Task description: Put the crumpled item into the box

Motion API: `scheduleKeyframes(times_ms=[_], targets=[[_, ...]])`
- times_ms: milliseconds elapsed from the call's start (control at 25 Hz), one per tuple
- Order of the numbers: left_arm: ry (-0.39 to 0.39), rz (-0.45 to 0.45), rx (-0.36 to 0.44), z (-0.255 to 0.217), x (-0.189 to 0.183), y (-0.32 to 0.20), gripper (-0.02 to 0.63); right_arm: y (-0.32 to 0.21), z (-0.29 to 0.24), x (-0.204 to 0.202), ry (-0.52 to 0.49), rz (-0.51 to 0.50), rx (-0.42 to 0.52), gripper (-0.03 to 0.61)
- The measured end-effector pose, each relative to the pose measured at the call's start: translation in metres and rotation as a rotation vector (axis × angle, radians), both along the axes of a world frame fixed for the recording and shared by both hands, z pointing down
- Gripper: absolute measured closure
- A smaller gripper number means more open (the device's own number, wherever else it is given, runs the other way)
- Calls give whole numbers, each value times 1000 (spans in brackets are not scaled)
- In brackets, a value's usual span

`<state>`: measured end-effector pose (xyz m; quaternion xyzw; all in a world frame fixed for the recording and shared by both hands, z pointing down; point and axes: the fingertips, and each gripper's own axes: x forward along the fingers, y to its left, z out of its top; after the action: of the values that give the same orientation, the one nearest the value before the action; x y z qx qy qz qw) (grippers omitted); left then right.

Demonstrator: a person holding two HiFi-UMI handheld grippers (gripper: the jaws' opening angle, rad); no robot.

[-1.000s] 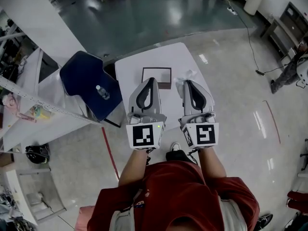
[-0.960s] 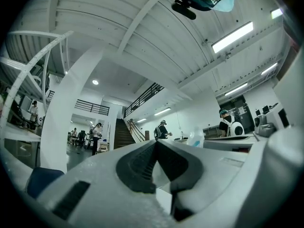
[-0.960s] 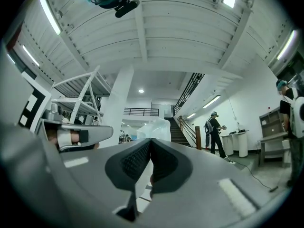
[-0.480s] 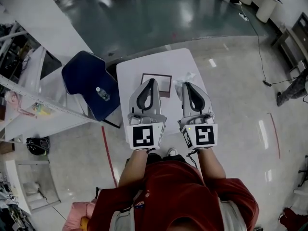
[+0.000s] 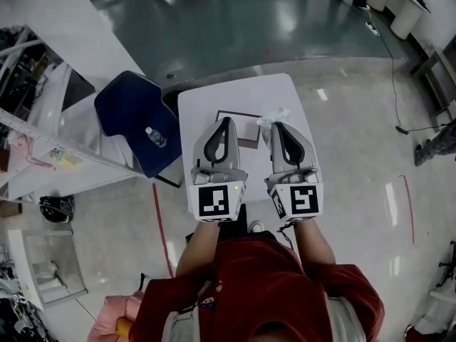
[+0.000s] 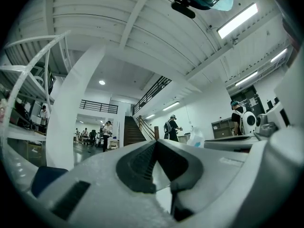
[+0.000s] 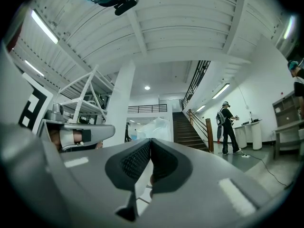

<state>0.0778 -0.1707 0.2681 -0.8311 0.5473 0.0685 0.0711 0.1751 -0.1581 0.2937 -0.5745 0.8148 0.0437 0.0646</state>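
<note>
A small open box (image 5: 243,126) with a dark rim and pale inside sits on a white table (image 5: 214,95). A crumpled whitish item (image 5: 275,116) lies just right of the box; in the right gripper view the crumpled item (image 7: 153,127) shows beyond the jaw tips. My left gripper (image 5: 226,122) is held level above the table's near part, its tips over the box's near left edge, jaws shut and empty. My right gripper (image 5: 276,125) hangs beside it, tips close to the crumpled item, jaws shut and empty. Both gripper views (image 6: 155,142) (image 7: 150,140) show the jaws meeting.
A dark blue chair (image 5: 132,120) with a water bottle (image 5: 155,137) on its seat stands left of the table. White shelving (image 5: 43,141) runs along the far left. A cable (image 5: 392,63) crosses the glossy floor on the right, and people stand far off.
The head view has shifted slightly, so the table and chair sit a little lower and to the right. Both grippers keep their pose and stay shut.
</note>
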Motion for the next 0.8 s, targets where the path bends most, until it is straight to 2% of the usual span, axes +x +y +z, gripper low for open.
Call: scheduleKeyframes(times_ms=[280, 440, 640, 800], targets=[[15, -12, 6, 6, -17, -40, 611, -40, 5, -20, 34, -19, 1, 575], [-8, -25, -8, 12, -28, -67, 611, -70, 7, -31, 38, -33, -6, 575], [21, -46, 2, 15, -47, -95, 611, -102, 17, -49, 48, -48, -34, 575], [34, -57, -20, 28, -56, -116, 611, -124, 32, -58, 52, -58, -68, 575]])
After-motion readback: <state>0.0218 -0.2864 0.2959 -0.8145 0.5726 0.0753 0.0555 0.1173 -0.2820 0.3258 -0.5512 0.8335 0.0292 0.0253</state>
